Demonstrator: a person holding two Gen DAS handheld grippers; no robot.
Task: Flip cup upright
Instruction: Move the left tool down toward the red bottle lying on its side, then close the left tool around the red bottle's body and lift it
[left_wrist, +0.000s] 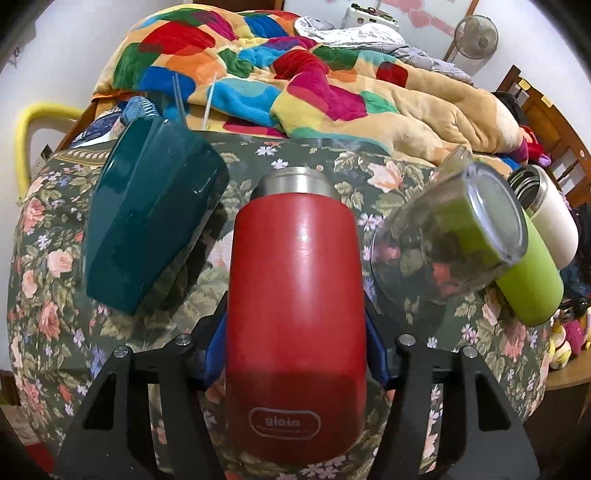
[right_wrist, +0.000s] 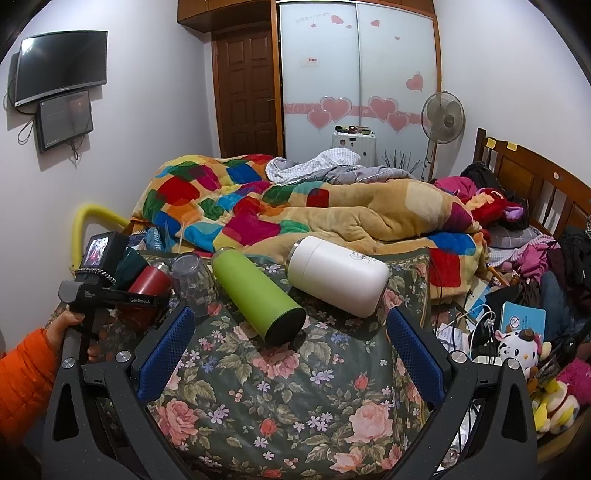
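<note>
My left gripper (left_wrist: 295, 354) is shut on a red steel cup (left_wrist: 295, 314), its blue pads pressed on both sides; the cup's steel rim points away from me, over the floral cushion (left_wrist: 55, 332). The red cup also shows in the right wrist view (right_wrist: 149, 282), with the left gripper (right_wrist: 110, 291) around it. My right gripper (right_wrist: 290, 339) is open and empty above the cushion (right_wrist: 277, 406), just short of a green cup (right_wrist: 258, 295) and a white cup (right_wrist: 338, 280), both lying on their sides.
A teal cup (left_wrist: 147, 221) lies tilted left of the red cup. A clear glass (left_wrist: 450, 236) lies on its side to the right, with the green cup (left_wrist: 532, 280) and white cup (left_wrist: 550, 218) behind it. A colourful blanket (left_wrist: 258, 81) covers the bed beyond.
</note>
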